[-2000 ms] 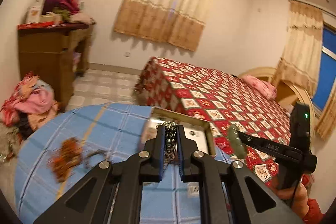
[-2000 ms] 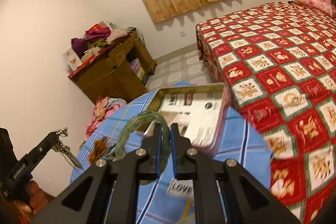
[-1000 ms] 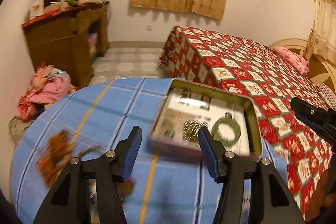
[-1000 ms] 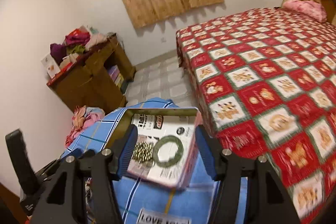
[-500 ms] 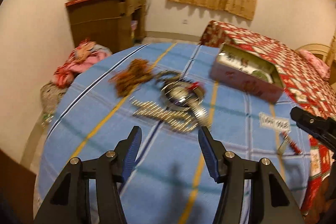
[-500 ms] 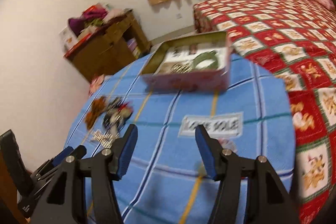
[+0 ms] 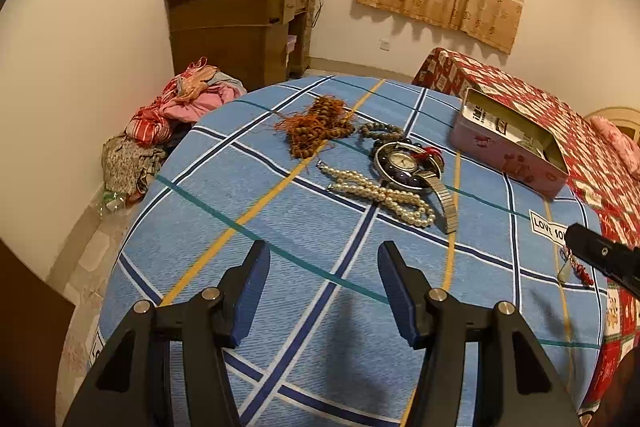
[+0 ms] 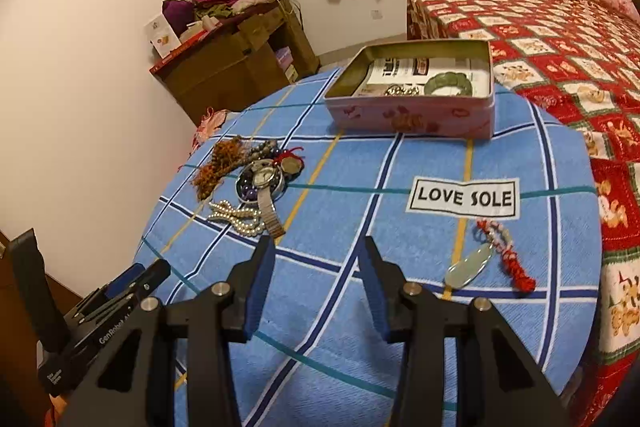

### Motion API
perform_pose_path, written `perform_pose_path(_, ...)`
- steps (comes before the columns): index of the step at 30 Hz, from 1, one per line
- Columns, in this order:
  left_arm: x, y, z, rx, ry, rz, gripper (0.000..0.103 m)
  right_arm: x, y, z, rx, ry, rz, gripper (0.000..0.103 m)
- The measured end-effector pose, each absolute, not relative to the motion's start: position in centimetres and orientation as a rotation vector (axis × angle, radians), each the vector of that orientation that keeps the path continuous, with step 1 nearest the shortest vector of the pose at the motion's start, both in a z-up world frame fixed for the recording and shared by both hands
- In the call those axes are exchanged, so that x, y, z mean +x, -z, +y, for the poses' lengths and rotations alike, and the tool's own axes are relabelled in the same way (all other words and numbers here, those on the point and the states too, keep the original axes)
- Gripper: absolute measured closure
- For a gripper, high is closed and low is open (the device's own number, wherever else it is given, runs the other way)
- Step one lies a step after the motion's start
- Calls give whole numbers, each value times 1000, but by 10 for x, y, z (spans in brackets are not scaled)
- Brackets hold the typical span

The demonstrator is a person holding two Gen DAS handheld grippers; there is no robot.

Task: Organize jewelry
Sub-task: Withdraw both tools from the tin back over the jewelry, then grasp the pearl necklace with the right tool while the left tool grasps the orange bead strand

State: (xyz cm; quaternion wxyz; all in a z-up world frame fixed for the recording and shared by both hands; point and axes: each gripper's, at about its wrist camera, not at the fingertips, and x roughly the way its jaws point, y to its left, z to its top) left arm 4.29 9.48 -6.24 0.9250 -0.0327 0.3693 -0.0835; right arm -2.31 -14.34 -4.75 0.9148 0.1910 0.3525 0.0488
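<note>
A pink tin box (image 8: 408, 115) (image 7: 508, 153) sits at the table's far side, holding a green bangle (image 8: 448, 86) and a metal bead chain (image 8: 402, 91). Loose on the blue plaid cloth lie a pearl necklace (image 7: 380, 193) (image 8: 236, 215), a wristwatch (image 7: 408, 163) (image 8: 266, 183), brown bead strands (image 7: 316, 127) (image 8: 218, 163) and a jade pendant on red cord (image 8: 488, 259) (image 7: 574, 269). My left gripper (image 7: 322, 267) is open and empty, short of the pearls. My right gripper (image 8: 316, 259) is open and empty, left of the pendant.
The round table (image 7: 240, 267) drops off at its left and near edges. A bed with a red quilt (image 8: 560, 27) stands right behind the tin. A wooden desk (image 7: 236, 27) and a clothes pile (image 7: 180, 107) are on the floor at the left.
Both grippers let the chain and the bangle go into the tin, opened, and pulled back toward the near side of the table. The loose jewelry has come into view.
</note>
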Motion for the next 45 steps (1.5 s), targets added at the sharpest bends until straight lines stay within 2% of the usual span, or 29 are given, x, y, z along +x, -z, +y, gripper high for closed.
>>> perform_pose_path(6, 49, 65, 104, -88, 153, 767, 45, -11, 49, -124, 357, -189, 746, 57)
perform_pose_path(8, 51, 66, 109, -88, 138, 767, 34, -2, 49, -110, 317, -243, 757, 57)
perform_pose_path(9, 52, 66, 112, -88, 129, 761, 33, 3, 48, -103, 289, -263, 757, 57)
perform_pose_path(23, 69, 63, 148, -58, -13, 729, 32, 97, 68, -26, 37, -477, 841, 57)
perform_pose_path(37, 89, 61, 157, -48, -6, 730, 29, 136, 93, -4, -112, -477, 944, 57)
perform_pose_path(39, 92, 61, 159, -52, -6, 732, 29, 139, 94, -4, -124, -483, 931, 61)
perform_pose_path(40, 94, 60, 159, -54, -5, 732, 29, 140, 94, -4, -138, -471, 930, 76)
perform_pose_path(41, 95, 60, 159, -54, 2, 733, 29, 139, 94, -4, -143, -466, 936, 84)
perform_pose_path(45, 105, 57, 156, -34, 40, 735, 29, 130, 91, -13, -67, -493, 952, 88)
